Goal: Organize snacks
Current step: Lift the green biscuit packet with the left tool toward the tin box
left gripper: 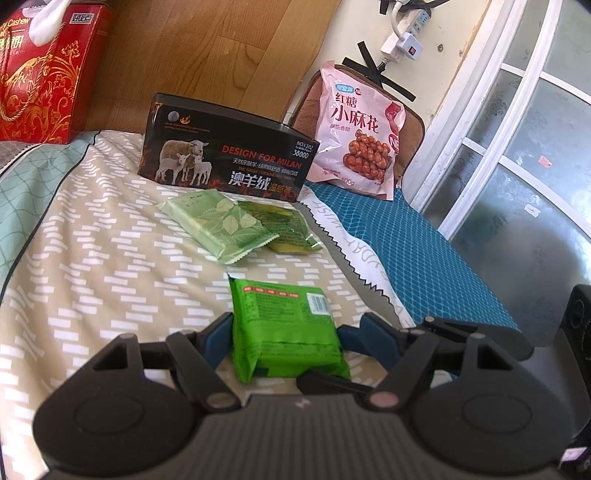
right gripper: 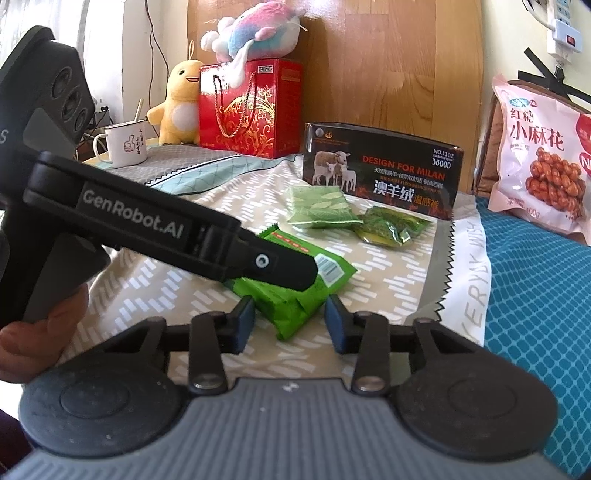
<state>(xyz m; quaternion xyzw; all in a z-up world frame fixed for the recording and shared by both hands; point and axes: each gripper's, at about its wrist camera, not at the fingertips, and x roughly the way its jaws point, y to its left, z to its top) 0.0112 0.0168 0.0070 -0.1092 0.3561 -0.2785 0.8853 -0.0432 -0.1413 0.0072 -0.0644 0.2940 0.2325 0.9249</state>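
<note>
Bright green packet sits closest to the lens, lying towards the bed's near edge. The left gripper is clamped on it, one blue pad against each long side.

Left to right across the bed in the left wrist view:
- a red gift box at the far left corner
- a black box with sheep standing against the headboard
- a pale green leaf packet just in front of that box
- a dark green packet touching the pale one, partly under it
- a pink bag of twists propped at the far right

The step in hand looks like picking the nearest packet up to file it with the others. The black box seems the likely home, though whether its top is open cannot be told. Next, one gripper needs sole hold of the packet. It must then be lifted clear of the sheet and carried over the two loose packets without dragging them.

Only the right wrist view shows the right gripper. Its jaws stand a little apart, either side of the packet's near corner, and the pads are not visibly pressing. It also shows the left gripper from the side, the person's hand on its handle, a white mug, a yellow plush and a pink and blue plush atop the gift box. The left wrist view alone shows both pads meeting the packet's sides.
</note>
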